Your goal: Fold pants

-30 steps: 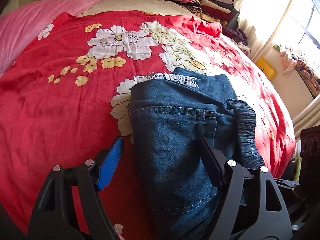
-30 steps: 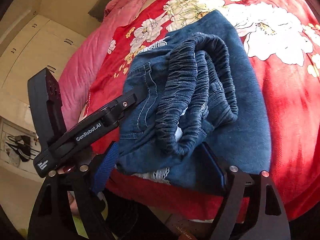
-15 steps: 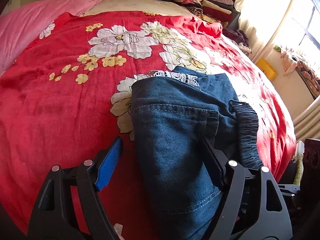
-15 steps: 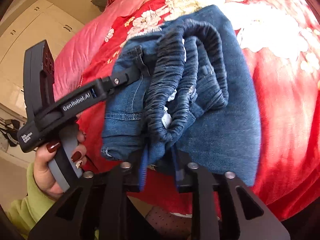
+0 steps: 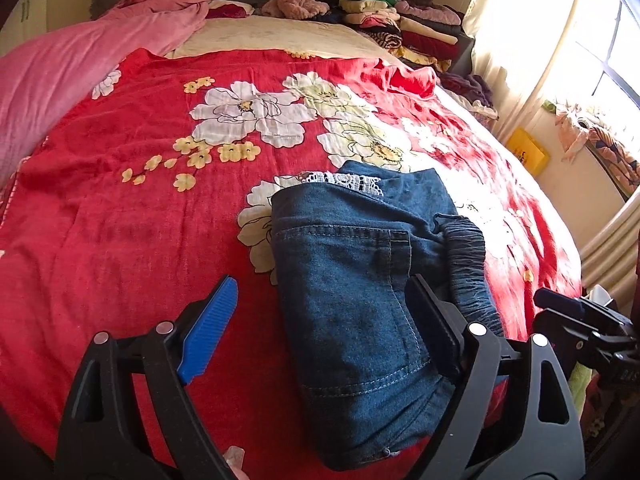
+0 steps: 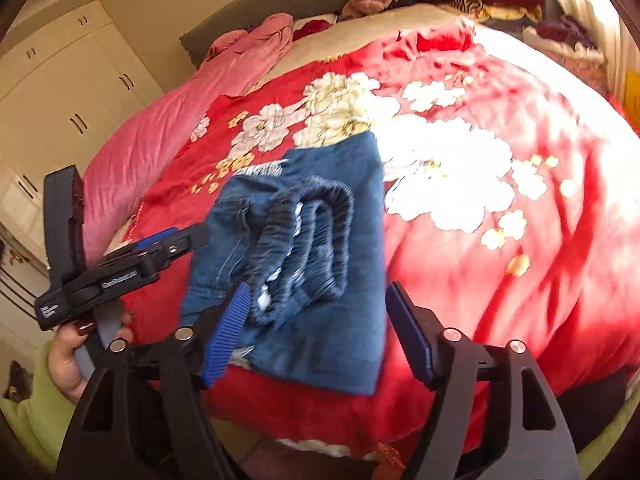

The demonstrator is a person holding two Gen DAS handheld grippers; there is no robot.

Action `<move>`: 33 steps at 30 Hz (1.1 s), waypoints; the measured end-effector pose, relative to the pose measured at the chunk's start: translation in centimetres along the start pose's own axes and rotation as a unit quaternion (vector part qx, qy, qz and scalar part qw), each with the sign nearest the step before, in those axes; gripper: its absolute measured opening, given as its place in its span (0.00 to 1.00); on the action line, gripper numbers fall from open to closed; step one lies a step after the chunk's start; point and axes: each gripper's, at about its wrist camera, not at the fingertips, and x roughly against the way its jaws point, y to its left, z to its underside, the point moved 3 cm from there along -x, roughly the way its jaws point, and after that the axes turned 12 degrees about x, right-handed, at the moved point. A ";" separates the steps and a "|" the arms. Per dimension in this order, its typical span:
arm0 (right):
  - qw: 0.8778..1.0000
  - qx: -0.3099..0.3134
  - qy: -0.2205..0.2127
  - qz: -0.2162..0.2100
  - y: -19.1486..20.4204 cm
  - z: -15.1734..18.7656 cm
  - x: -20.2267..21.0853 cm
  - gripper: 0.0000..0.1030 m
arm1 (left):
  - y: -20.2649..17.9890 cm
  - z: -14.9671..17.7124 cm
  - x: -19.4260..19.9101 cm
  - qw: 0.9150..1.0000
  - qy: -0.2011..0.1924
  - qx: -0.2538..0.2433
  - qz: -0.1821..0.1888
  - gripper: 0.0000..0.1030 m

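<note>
Folded blue denim pants point(image 5: 352, 280) lie near the front edge of the red floral bedspread point(image 5: 120, 220), white lace trim at their far end. The bunched elastic waistband point(image 6: 312, 232) sits on top, at the right in the left wrist view point(image 5: 466, 256). My left gripper point(image 5: 320, 320) hovers over the pants' near left edge, jaws opening; its black finger point(image 5: 432, 320) is over the denim and its blue pad point(image 5: 208, 332) is over the bedspread. My right gripper point(image 6: 318, 336) hangs just above the pants point(image 6: 352, 184), jaws opening, pads clear of the cloth.
A pink blanket point(image 5: 80, 64) covers the bed's left side. Folded clothes point(image 5: 400, 20) are stacked at the back right by a bright window. A hand point(image 6: 76, 352) in a green sleeve holds the left gripper point(image 6: 120, 268). Cream wardrobe doors point(image 6: 60, 92) stand on the left.
My right gripper was shut on the waistband half a second ago; it has let go, opened wide and pulled back and up. The left gripper's jaws have widened slightly.
</note>
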 end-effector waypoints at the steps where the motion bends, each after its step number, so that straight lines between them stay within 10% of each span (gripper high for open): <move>1: 1.000 0.007 0.000 0.008 -0.3 -0.1 0.1 0.70 | 0.1 0.0 0.0 1.000 0.000 0.000 0.000 0.78; 23: 0.997 0.036 0.066 -0.023 -2.4 -1.5 -7.8 0.61 | 0.9 0.9 -4.4 0.999 0.035 0.005 -0.005 0.78; 30: 0.996 0.042 0.059 -0.044 -2.3 -1.6 -8.8 0.56 | -0.2 1.1 -5.0 0.999 0.042 0.003 0.016 0.53; 33: 0.995 0.051 0.058 -0.064 -1.8 -1.9 -9.1 0.37 | -0.5 1.1 -5.0 0.999 0.044 0.006 0.025 0.41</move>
